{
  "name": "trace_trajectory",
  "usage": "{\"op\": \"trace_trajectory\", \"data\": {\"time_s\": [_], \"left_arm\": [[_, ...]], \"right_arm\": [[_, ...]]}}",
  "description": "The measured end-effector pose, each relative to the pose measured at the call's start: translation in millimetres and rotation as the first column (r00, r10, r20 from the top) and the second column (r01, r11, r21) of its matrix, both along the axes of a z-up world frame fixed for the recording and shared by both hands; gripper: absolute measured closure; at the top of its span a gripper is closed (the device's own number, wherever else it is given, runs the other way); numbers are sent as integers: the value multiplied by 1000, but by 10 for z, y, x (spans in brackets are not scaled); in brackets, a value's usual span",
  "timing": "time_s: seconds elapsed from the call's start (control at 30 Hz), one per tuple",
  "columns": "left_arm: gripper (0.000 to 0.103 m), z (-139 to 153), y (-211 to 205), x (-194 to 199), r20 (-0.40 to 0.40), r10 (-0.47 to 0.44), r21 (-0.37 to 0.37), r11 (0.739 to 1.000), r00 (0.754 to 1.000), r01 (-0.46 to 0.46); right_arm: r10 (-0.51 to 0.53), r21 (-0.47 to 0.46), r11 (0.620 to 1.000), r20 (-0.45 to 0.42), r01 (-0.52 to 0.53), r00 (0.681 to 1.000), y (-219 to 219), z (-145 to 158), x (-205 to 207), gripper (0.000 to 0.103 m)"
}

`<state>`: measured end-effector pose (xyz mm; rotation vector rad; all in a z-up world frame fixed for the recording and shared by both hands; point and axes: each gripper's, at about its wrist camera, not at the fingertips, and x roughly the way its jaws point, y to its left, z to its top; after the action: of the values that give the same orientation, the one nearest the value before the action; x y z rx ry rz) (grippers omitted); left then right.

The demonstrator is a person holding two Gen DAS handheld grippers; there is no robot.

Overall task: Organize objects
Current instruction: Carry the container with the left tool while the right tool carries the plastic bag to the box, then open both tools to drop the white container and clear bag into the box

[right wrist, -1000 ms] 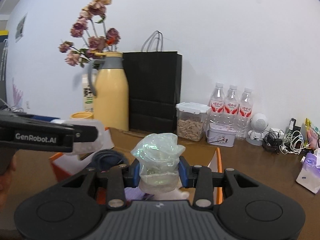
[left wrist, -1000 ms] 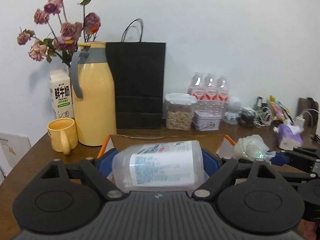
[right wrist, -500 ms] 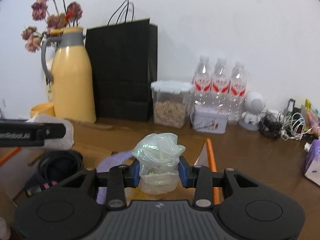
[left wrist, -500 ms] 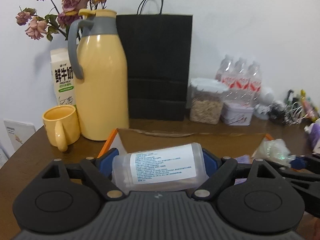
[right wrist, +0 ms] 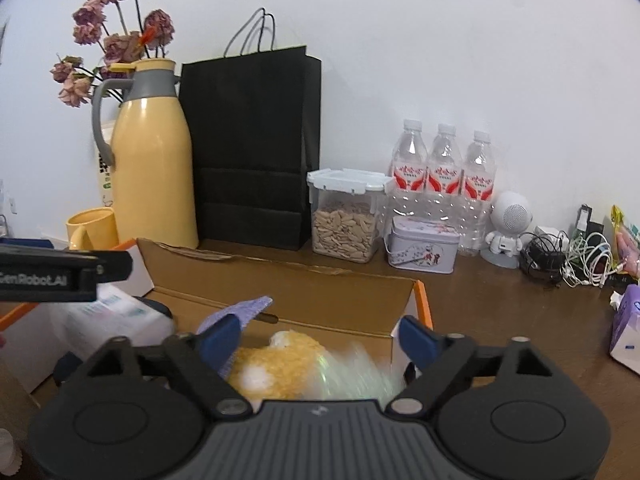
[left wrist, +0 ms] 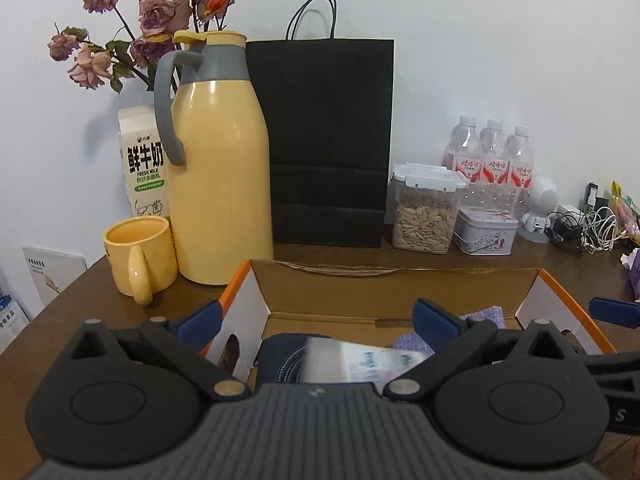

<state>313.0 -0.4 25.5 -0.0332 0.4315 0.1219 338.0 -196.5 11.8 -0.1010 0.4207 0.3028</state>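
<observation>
Where each hand-held gripper [left wrist: 316, 316] gripped, jaws now open — bottle [left wrist: 360, 364] seemingly dropped.

Yellow jug [left wrist: 219, 184] with grey handle, yellow mug [left wrist: 138, 254], black bag [left wrist: 326, 140], orange-edged box [left wrist: 400, 292], red-labelled bottles [left wrist: 494, 168] at 3 o'clock.

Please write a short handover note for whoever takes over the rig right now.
Left gripper: jaws opening, nothing pinched; the clear labelled bottle is blurred below them, inside the cardboard box.
Right gripper: jaws opening, not gripping; the shiny wrapper is blurred inside the same box, beside a yellow plush.
Done: both items released into the box.
Left: lift both grippers clear; whether more needs packing cannot be told.
</observation>
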Motion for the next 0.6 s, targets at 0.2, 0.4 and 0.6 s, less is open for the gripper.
{"op": "trace_trajectory", "data": {"time_s": [0.2, 0.4, 0.6], "left_arm": [[0, -13, -9, 9, -10, -2, 3, 1000, 1000, 2], [0, 9, -27, -14, -4, -11, 4, 1000, 1000, 11], [0, 113, -40, -117, 14, -26, 1, 1000, 1000, 26]], "right_arm": [[19, -9, 1000, 10, -19, 1000, 38, 29, -68, 0], [22, -5, 1000, 29, -22, 999, 29, 96, -153, 0], [26, -14, 1000, 42, -25, 999, 27, 191, -253, 0]]}}
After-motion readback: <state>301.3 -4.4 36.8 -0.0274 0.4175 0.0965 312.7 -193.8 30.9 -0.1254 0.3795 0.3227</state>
